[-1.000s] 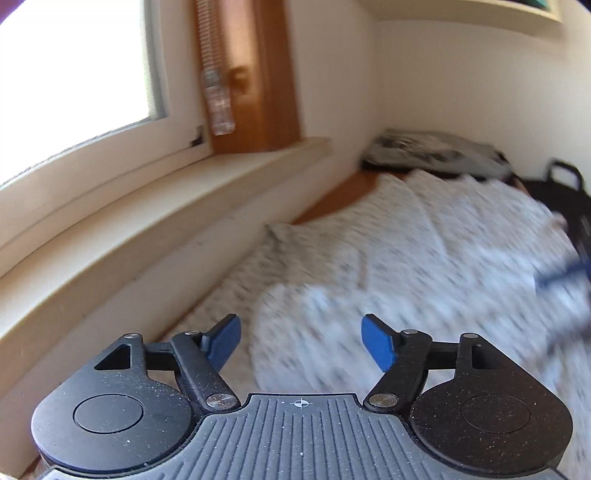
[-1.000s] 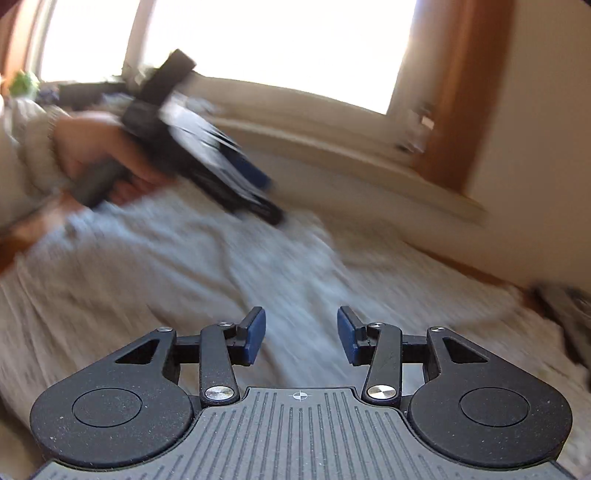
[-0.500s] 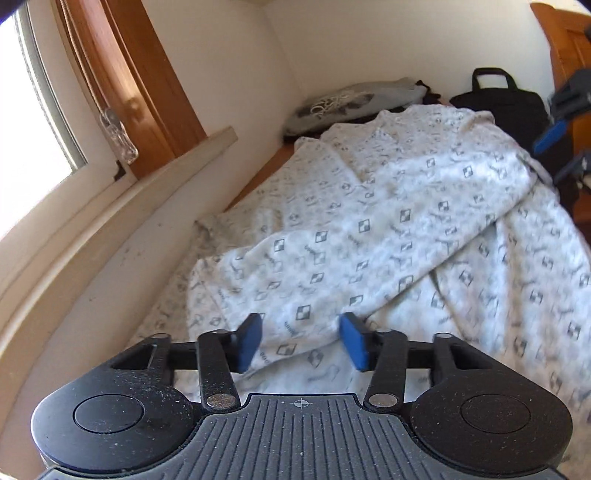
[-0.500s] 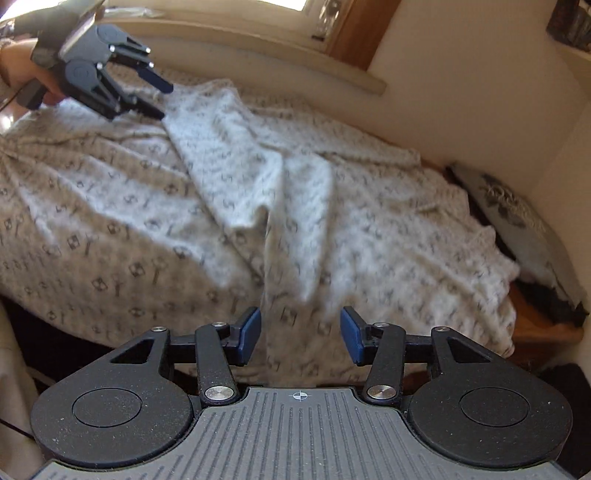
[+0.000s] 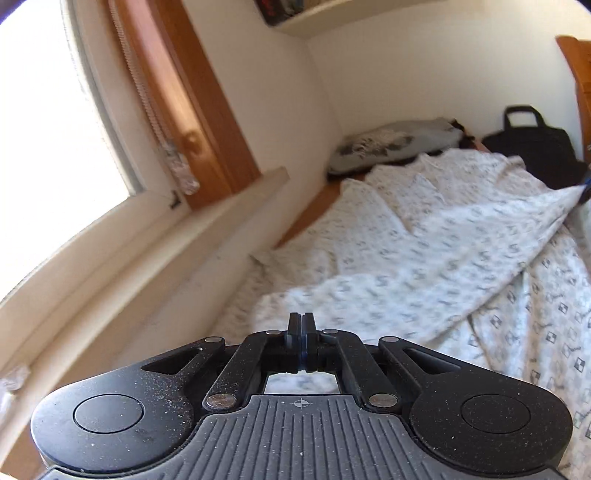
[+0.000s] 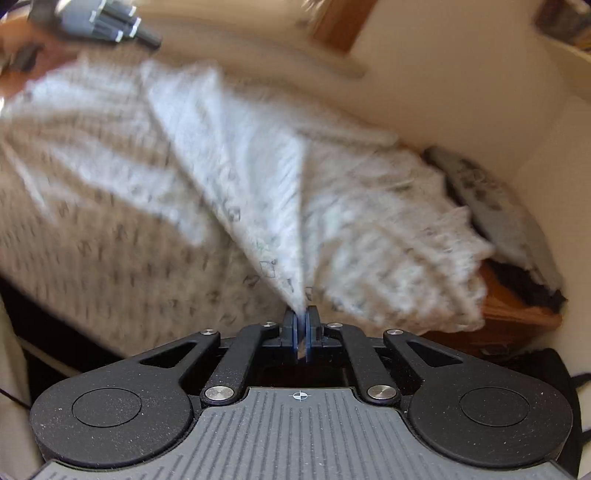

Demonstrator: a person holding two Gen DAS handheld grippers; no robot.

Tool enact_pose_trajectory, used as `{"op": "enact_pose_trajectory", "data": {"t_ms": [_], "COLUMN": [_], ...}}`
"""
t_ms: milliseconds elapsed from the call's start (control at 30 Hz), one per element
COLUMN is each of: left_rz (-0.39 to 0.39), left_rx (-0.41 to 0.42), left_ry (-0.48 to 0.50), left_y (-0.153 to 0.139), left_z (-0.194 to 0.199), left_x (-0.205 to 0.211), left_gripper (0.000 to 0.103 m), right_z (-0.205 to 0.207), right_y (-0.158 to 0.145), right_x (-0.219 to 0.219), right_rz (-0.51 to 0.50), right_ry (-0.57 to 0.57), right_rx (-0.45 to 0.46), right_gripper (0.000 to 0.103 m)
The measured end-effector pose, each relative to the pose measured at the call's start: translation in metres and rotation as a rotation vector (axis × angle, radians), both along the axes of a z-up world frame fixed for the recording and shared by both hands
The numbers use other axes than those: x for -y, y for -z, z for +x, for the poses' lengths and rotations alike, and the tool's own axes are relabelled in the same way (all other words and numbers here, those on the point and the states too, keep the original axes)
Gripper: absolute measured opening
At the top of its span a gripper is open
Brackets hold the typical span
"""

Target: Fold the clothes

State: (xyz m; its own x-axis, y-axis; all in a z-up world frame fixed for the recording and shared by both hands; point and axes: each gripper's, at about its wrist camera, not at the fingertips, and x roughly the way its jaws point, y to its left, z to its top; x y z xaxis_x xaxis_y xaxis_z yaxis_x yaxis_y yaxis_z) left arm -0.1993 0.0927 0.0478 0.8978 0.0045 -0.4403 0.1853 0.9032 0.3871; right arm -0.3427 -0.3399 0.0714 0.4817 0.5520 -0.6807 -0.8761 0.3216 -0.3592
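A large white garment (image 5: 424, 251) printed with small grey squares lies spread and rumpled over a wooden surface (image 5: 314, 210). In the left wrist view my left gripper (image 5: 301, 321) is shut at the garment's near edge, with cloth showing under its fingers. The right wrist view is blurred by motion. There my right gripper (image 6: 302, 314) is shut on a corner of the garment (image 6: 229, 155), which rises as a taut ridge toward the left gripper (image 6: 107, 27) at the upper left. A hand holds that gripper.
A pale window sill (image 5: 147, 236) and wall run along the left. A grey folded item (image 5: 391, 144) and a black bag (image 5: 532, 144) sit at the far end. The wooden surface's corner (image 6: 517, 314) shows beyond the cloth.
Both grippers went from open to shut on the garment. The cloth between them has lifted into a taut ridge, and the right wrist view is now blurred.
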Motion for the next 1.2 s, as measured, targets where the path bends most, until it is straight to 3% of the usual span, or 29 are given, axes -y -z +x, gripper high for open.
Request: {"op": "enact_pose_trajectory", "data": {"t_ms": [100, 200, 267, 333, 533, 800, 900, 1000, 1100, 1133, 1167, 1200], "left_rz": [-0.033, -0.023, -0.006, -0.012, 0.041, 0.262, 0.355, 0.384, 0.351, 0.328, 0.309, 0.309], "left_rx": [-0.043, -0.076, -0.093, -0.098, -0.121, -0.115, -0.119, -0.119, -0.119, -0.13, -0.147, -0.144], "left_ry": [0.005, 0.022, 0.036, 0.049, 0.086, 0.095, 0.104, 0.094, 0.085, 0.086, 0.086, 0.075], "left_y": [-0.001, 0.007, 0.012, 0.016, 0.034, 0.046, 0.049, 0.051, 0.05, 0.049, 0.049, 0.049], "left_z": [0.004, 0.006, 0.007, 0.008, 0.009, 0.015, 0.009, 0.009, 0.012, 0.014, 0.015, 0.015], "left_x": [-0.006, 0.0, 0.005, 0.01, 0.02, 0.04, 0.046, 0.045, 0.041, 0.039, 0.037, 0.036], "left_gripper": [0.0, 0.007, 0.033, 0.048, 0.049, 0.046, 0.052, 0.052, 0.049, 0.035, 0.008, 0.002], "right_z": [-0.003, -0.006, -0.009, -0.011, -0.018, -0.026, -0.019, -0.015, -0.013, -0.012, -0.012, -0.011], "right_y": [0.001, 0.001, 0.002, 0.002, 0.003, -0.006, -0.006, -0.008, -0.01, -0.01, -0.009, -0.009], "right_x": [0.001, 0.001, 0.001, 0.002, 0.002, 0.004, 0.008, 0.011, 0.015, 0.016, 0.016, 0.016], "right_rz": [0.016, 0.033, 0.044, 0.055, 0.086, 0.108, 0.112, 0.122, 0.138, 0.139, 0.139, 0.138], "right_ry": [-0.01, -0.019, -0.026, -0.032, -0.055, -0.095, -0.082, -0.069, -0.056, -0.055, -0.053, -0.052], "right_rx": [-0.014, -0.028, -0.037, -0.047, -0.071, -0.062, -0.061, -0.062, -0.062, -0.063, -0.064, -0.064], "right_gripper": [0.011, 0.018, 0.019, 0.034, 0.042, 0.045, 0.045, 0.045, 0.045, 0.045, 0.045, 0.046]}}
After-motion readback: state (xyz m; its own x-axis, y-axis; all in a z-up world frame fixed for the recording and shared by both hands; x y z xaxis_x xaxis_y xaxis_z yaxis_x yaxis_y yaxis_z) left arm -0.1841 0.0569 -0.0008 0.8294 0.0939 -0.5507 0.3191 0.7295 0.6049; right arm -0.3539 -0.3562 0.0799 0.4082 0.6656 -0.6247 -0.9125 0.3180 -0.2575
